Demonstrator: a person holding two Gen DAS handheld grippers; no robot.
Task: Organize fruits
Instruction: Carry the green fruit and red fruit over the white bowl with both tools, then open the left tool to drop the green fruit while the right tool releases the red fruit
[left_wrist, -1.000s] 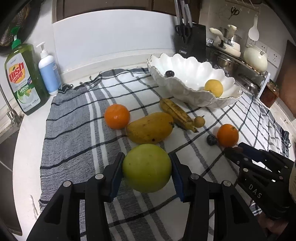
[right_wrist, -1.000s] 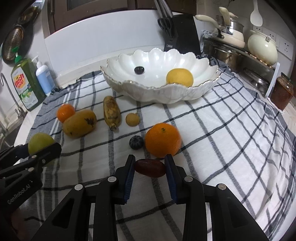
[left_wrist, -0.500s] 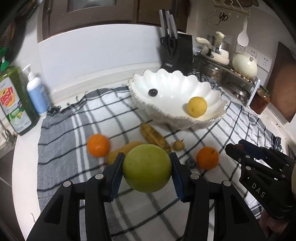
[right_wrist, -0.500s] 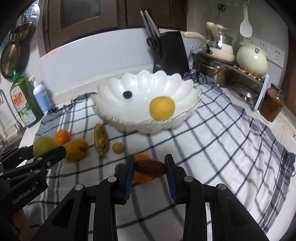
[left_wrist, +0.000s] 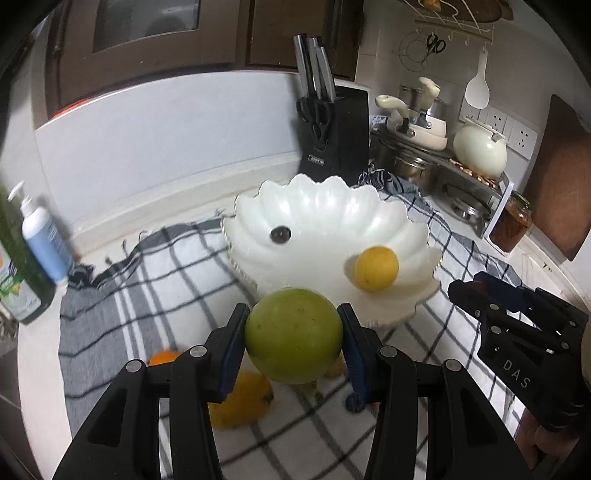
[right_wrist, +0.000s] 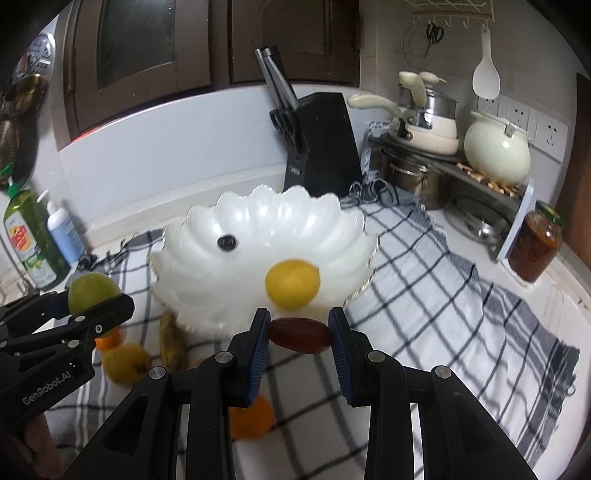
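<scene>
Fruits ride clamped: left gripper (left_wrist: 293, 338) on green apple (left_wrist: 293, 335), right gripper (right_wrist: 299, 334) on red date (right_wrist: 300, 335); I lower both gently past the bowl (right_wrist: 343, 254) rim at 12 o'clock.

Both wrist views raised above the cloth (left_wrist: 155, 280), facing the backsplash, sharing the nearby white bowl (left_wrist: 325, 206).

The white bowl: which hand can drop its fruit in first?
Probably the right. Its tongs hold the small dark red fruit right at the white bowl's rim, while the left tongs hold the green fruit slightly farther back.
</scene>
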